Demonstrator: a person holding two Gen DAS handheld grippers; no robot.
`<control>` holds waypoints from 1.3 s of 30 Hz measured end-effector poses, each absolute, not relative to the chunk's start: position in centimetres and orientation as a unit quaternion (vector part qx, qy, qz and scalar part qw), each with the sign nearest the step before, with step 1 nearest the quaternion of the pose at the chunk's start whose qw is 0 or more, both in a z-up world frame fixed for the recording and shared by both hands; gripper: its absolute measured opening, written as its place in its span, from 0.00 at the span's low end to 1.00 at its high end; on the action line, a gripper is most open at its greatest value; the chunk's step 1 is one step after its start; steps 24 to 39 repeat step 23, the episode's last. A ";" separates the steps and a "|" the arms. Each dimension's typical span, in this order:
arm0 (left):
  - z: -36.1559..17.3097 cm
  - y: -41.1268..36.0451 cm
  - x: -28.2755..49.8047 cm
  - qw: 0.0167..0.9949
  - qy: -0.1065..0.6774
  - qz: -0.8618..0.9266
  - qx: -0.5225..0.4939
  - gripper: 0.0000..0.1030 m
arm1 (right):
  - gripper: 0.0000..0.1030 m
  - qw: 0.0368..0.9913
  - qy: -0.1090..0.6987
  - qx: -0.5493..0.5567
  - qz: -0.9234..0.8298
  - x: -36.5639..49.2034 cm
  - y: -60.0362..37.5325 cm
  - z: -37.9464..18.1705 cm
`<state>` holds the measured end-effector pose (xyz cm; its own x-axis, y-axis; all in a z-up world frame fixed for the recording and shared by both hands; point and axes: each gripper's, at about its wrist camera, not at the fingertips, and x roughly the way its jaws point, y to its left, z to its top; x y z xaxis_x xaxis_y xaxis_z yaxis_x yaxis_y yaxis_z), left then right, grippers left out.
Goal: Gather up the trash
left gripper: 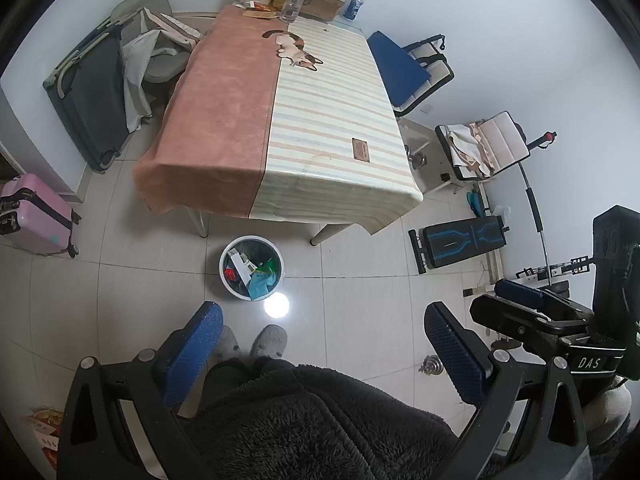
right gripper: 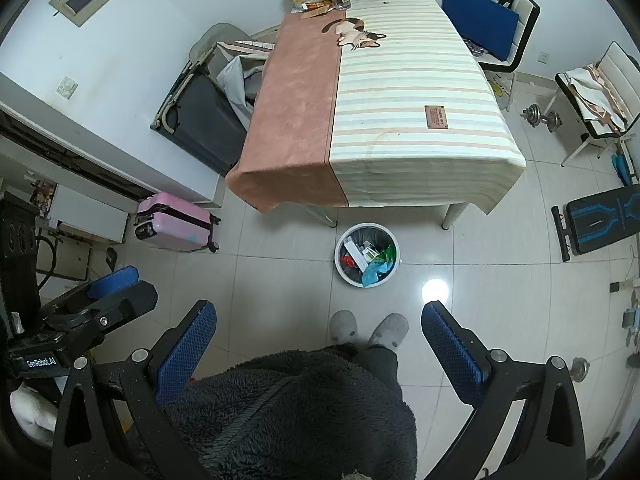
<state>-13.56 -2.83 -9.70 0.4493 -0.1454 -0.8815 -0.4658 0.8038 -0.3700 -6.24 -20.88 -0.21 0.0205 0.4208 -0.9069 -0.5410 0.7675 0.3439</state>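
Note:
A white round trash bin [left gripper: 251, 267] stands on the tiled floor in front of the table; it holds wrappers, a white box and green and teal bags. It also shows in the right wrist view [right gripper: 367, 255]. My left gripper [left gripper: 324, 352] is open and empty, held high above the floor over my slippers. My right gripper [right gripper: 320, 350] is open and empty at about the same height. Each gripper appears at the edge of the other's view. The table [left gripper: 280, 120] carries a pink and striped cloth.
Bags, bottles and a cardboard box [left gripper: 320, 0] crowd the table's far end. A pink suitcase [right gripper: 176, 224] stands left, a folded cot [left gripper: 92, 92] leans on the wall, chairs [left gripper: 412, 68] and a weight bench [left gripper: 460, 244] stand right. A dumbbell [right gripper: 540, 116] lies on the floor.

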 end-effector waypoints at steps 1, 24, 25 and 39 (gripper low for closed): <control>-9.7 -2.9 -13.6 0.798 0.515 0.101 -0.297 1.00 | 1.00 0.713 0.613 -0.049 0.337 -6.2 -20.9 -0.2; -9.2 -3.0 -13.4 0.801 0.520 0.085 -0.284 1.00 | 1.00 0.717 0.613 -0.031 0.331 -6.2 -21.6 0.1; -9.2 -3.0 -13.4 0.801 0.520 0.085 -0.284 1.00 | 1.00 0.717 0.613 -0.031 0.331 -6.2 -21.6 0.1; -9.2 -3.0 -13.4 0.801 0.520 0.085 -0.284 1.00 | 1.00 0.717 0.613 -0.031 0.331 -6.2 -21.6 0.1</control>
